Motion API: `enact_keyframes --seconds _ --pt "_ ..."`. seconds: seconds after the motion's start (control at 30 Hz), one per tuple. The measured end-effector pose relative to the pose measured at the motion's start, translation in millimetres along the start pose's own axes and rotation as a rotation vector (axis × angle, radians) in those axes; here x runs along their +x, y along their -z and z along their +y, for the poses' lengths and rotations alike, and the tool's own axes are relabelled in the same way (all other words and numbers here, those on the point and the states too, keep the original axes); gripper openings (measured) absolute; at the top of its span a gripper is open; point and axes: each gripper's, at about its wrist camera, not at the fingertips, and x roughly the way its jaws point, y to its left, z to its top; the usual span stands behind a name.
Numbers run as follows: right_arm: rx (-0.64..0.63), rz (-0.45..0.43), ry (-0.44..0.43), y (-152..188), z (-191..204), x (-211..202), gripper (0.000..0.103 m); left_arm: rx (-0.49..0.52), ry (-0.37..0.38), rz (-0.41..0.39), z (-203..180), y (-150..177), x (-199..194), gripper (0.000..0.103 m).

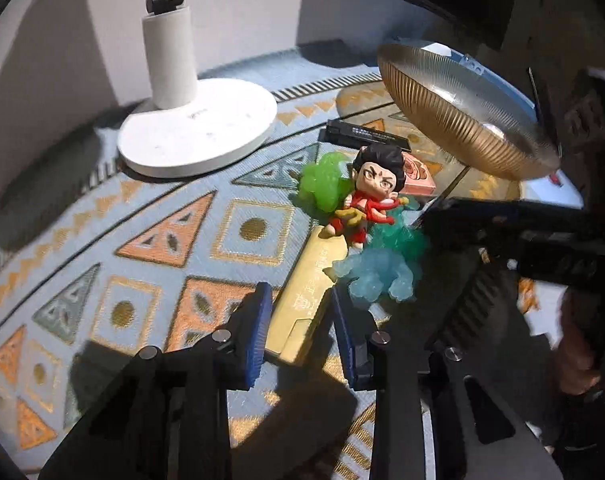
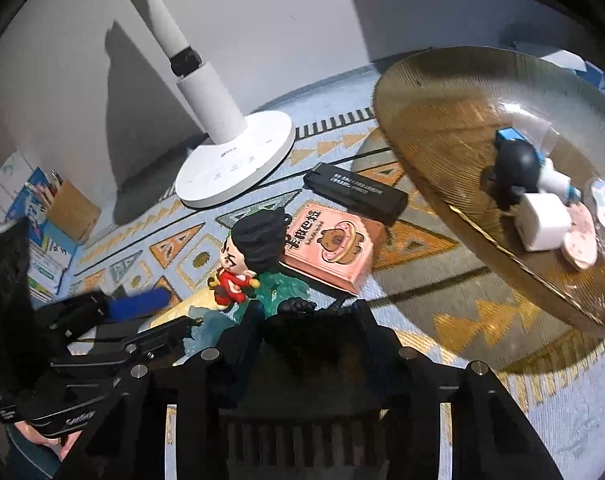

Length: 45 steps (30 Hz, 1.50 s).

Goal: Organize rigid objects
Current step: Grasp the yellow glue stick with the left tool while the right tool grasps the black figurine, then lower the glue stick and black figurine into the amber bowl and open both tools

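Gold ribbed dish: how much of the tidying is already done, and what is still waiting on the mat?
Done: the gold ribbed dish already holds a dark-helmeted toy, a white cube and round badges. In hand: the left gripper is shut on the yellow bar; the right gripper sits at the green base of the red-clothed figurine, grip unclear. Left: pink box, black box.

figurine before the lamp base, left of the dish.

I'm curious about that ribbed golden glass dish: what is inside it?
The ribbed golden glass dish holds a dark-headed blue and white figurine, a white cube and round pastel badges. Whatever lies beneath them is covered.
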Motion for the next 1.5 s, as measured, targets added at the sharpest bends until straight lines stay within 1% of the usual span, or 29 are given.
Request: enact_keyframes --seconds 0.03,0.1,0.23,0.3,0.33,0.4,0.5,0.63,0.67,0.7,0.73,0.77,0.8,0.83,0.87,0.93,1.03,1.07,1.1,1.13,1.17,1.2,1.27,1.33,1.37,1.4,1.5 --pt "0.0 -0.005 -0.003 2 -1 -4 0.043 0.017 -0.035 -0.004 -6 5 -3 0.023" --pt "-0.01 -0.024 -0.008 8 -2 -17 0.043 -0.005 -0.066 -0.002 -8 15 -11 0.022" --pt "-0.082 -0.064 0.053 24 3 -48 0.043 -0.14 -0.096 -0.004 5 44 -35 0.022" --pt "-0.133 -0.047 0.103 34 5 -55 0.043 -0.184 -0.1 -0.001 8 58 -45 0.022" --pt "-0.169 -0.025 0.139 42 5 -58 0.043 -0.199 -0.107 -0.002 8 66 -52 0.022" --pt "-0.23 0.008 0.175 56 7 -60 0.044 -0.221 -0.115 -0.016 6 79 -65 0.022" --pt "-0.292 0.033 0.179 72 12 -59 0.044 -0.237 -0.109 -0.026 -1 89 -74 0.022" --pt "-0.329 0.049 0.14 82 18 -56 0.044 -0.217 -0.121 -0.017 -10 90 -69 0.022" --pt "-0.342 0.049 0.138 83 19 -56 0.05 -0.214 -0.119 -0.017 -11 90 -67 0.022" --pt "-0.342 0.057 0.114 86 17 -58 0.063 -0.21 -0.119 -0.019 -13 91 -67 0.023" --pt "-0.331 0.05 0.093 88 14 -62 0.067 -0.205 -0.125 -0.023 -14 92 -67 0.025" --pt "-0.322 0.04 0.076 90 10 -66 0.074 -0.199 -0.126 -0.025 -16 93 -66 0.029" --pt "-0.308 0.028 0.063 93 5 -71 0.078 -0.201 -0.133 -0.026 -16 94 -66 0.041" --pt "-0.296 0.025 0.064 95 2 -73 0.079 -0.207 -0.144 -0.027 -15 94 -65 0.048" --pt "-0.278 0.031 0.064 96 -2 -73 0.079 -0.218 -0.152 -0.029 -13 93 -63 0.05" --pt "-0.23 0.054 0.047 98 -8 -67 0.079 -0.229 -0.15 -0.041 -11 91 -60 0.05" --pt "-0.191 0.04 0.053 94 -3 -62 0.079 -0.223 -0.161 -0.044 -13 88 -57 0.049" --pt "-0.182 0.037 0.055 92 1 -59 0.078 -0.216 -0.168 -0.044 -15 88 -56 0.049" --pt "-0.179 0.036 0.064 91 6 -56 0.07 -0.21 -0.173 -0.046 -17 88 -56 0.044" --pt "-0.198 0.027 0.096 90 12 -53 0.062 -0.199 -0.185 -0.052 -20 87 -56 0.031" --pt "-0.217 0.02 0.118 91 16 -52 0.051 -0.195 -0.19 -0.052 -21 87 -55 0.027" --pt "-0.225 0.015 0.111 92 20 -51 0.042 -0.191 -0.194 -0.055 -22 87 -56 0.021" --pt "-0.22 0.011 0.086 92 23 -52 0.035 -0.2 -0.18 -0.059 -22 86 -58 0.021" --pt "-0.228 -0.004 0.075 94 24 -58 0.035 -0.208 -0.171 -0.082 -25 84 -64 0.021" --pt "-0.23 -0.013 0.07 93 24 -62 0.032 -0.211 -0.169 -0.1 -27 81 -70 0.021" --pt "-0.225 -0.028 0.069 92 22 -69 0.032 -0.213 -0.165 -0.118 -29 77 -76 0.021" --pt "-0.203 -0.088 0.06 83 13 -90 0.032 -0.197 -0.146 -0.189 -40 57 -100 0.021"
